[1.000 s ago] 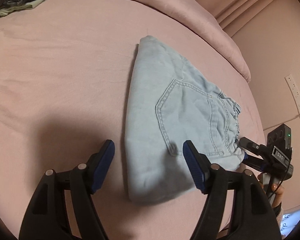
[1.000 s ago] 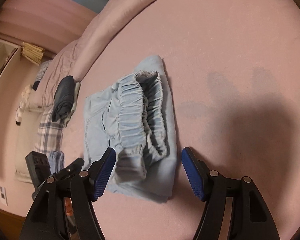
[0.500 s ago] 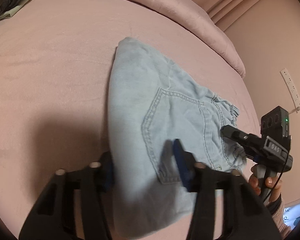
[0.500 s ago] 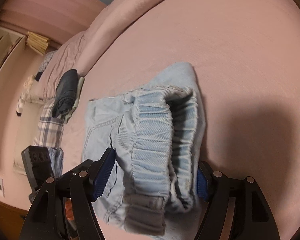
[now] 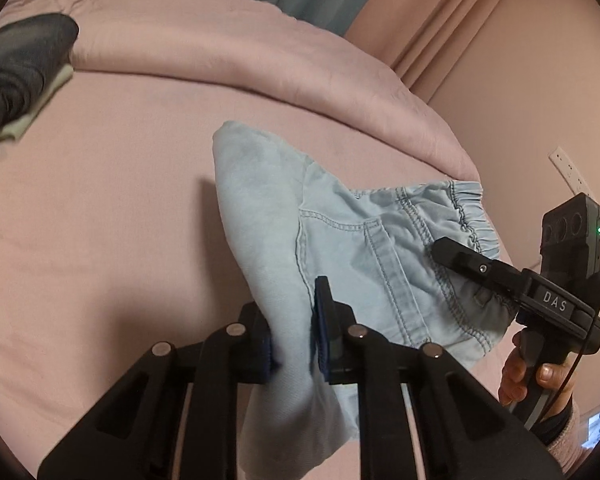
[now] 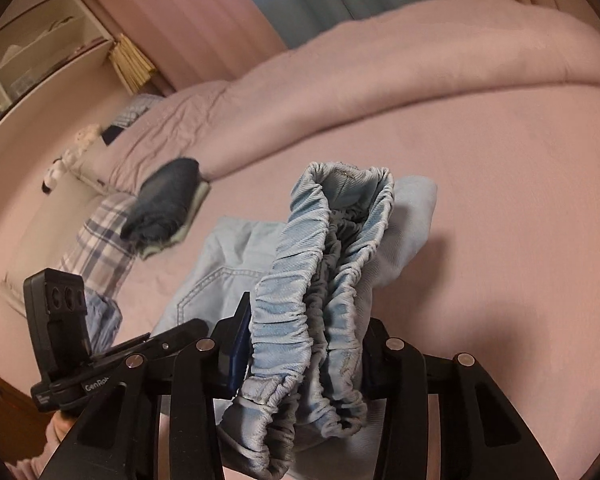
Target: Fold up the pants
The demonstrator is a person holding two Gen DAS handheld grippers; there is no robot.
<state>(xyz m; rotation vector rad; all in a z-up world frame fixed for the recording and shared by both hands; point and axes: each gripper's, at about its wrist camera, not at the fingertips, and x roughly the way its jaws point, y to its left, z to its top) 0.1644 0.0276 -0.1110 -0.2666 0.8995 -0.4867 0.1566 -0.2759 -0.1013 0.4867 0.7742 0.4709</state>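
The left gripper (image 5: 292, 344) was closing on the pants (image 5: 356, 248). The right gripper (image 6: 304, 356) was closing on their waistband (image 6: 296, 320) above the bed (image 6: 500, 208).

White lettering "DAS" marks the black right gripper (image 5: 436, 246); the black left gripper (image 6: 204, 326) reads "GenRo", rest hidden.

The folded light-blue denim pants (image 5: 340, 248) hang between the two tools above the pink bed (image 5: 120, 208). The left hand-held gripper (image 5: 292, 340) is closing on their folded edge; the right hand-held gripper (image 6: 300, 356), to its right, is closing around their gathered waistband (image 6: 296, 300). Beyond and left of both lies a dark folded garment (image 6: 164, 204), with the rolled pink duvet (image 5: 228, 52) behind it.
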